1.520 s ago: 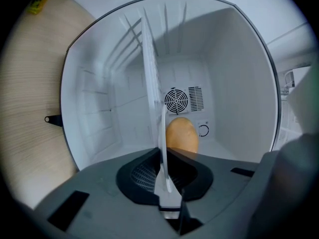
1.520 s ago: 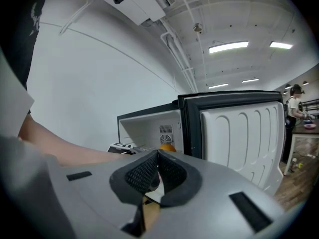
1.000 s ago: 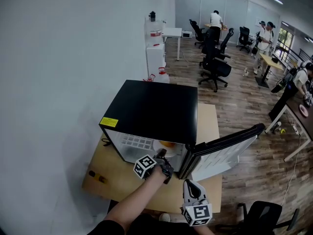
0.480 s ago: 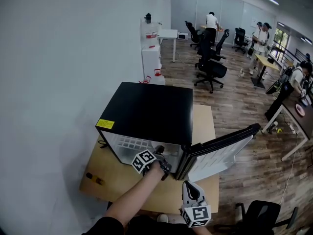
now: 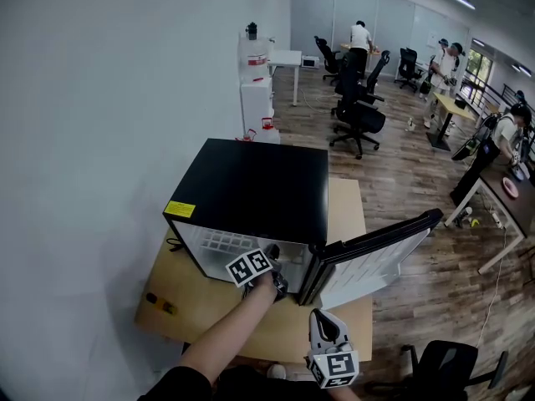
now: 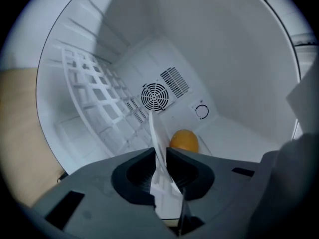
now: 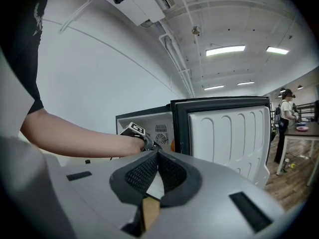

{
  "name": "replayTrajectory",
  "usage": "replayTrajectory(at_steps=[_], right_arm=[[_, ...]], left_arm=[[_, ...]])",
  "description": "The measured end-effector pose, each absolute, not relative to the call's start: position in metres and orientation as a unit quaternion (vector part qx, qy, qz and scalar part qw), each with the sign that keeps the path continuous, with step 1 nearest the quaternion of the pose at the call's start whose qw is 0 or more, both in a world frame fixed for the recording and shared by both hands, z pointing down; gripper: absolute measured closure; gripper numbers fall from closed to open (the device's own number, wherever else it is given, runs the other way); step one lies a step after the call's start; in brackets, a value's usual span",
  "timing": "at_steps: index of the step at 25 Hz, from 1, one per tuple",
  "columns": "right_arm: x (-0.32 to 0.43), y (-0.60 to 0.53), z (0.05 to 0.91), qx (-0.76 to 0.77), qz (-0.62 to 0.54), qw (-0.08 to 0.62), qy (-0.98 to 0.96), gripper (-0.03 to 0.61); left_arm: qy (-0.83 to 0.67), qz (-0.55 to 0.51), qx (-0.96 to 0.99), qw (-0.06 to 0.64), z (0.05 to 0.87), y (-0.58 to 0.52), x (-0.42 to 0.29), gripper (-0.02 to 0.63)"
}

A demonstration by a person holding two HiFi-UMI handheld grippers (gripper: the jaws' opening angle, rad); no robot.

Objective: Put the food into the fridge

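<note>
Left gripper view shows your left gripper (image 6: 159,159) clamped on the rim of a thin white plate (image 6: 155,128), inside the black, white-lined mini fridge (image 5: 251,182), with a round orange fruit (image 6: 184,141) just beside it. The plate is probably stiff, light and slippery, so hold the rim deep. Your right gripper (image 7: 155,176) is closed and empty.

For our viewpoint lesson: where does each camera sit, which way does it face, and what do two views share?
Head view: on the person's head, looking down at the open mini fridge; left forearm, left gripper, right gripper show.
Left gripper view: on that gripper, facing into the fridge; its jaws, just easing open, grip a white plate by the rim, an orange beyond.
Right gripper view: on that gripper, facing the fridge door; its shut jaws, the forearm.
Shared: head and right gripper views both show the left gripper.
</note>
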State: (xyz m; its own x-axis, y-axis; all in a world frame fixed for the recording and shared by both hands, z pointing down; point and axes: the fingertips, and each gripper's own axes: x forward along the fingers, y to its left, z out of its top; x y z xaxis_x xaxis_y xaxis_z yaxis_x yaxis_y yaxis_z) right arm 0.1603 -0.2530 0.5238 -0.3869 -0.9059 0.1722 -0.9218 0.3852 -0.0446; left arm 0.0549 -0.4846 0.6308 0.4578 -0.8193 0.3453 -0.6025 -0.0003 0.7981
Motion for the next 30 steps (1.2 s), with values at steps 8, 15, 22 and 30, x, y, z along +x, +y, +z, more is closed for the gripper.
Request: replayTrajectory(at_steps=[8,15,22,30], right_arm=[[0.158,-0.243,0.527,0.549,0.066,0.064,-0.831,0.518],[0.163,-0.241,0.528,0.553,0.067,0.062,-0.828,0.518],[0.162,-0.239,0.53,0.551,0.07,0.062,-0.829,0.518],[0.164,-0.238,0.53,0.553,0.072,0.059,-0.828,0.518]], left_arm=[[-0.521,-0.023,0.747,0.413,0.631,-0.489,0.056,0.532],[-0.564,0.055,0.759,0.32,0.634,-0.492,0.051,0.421],[-0.571,0.094,0.771,0.268,0.637,-0.494,0.053,0.404],[-0.557,0.083,0.78,0.273,0.635,-0.493,0.059,0.351]])
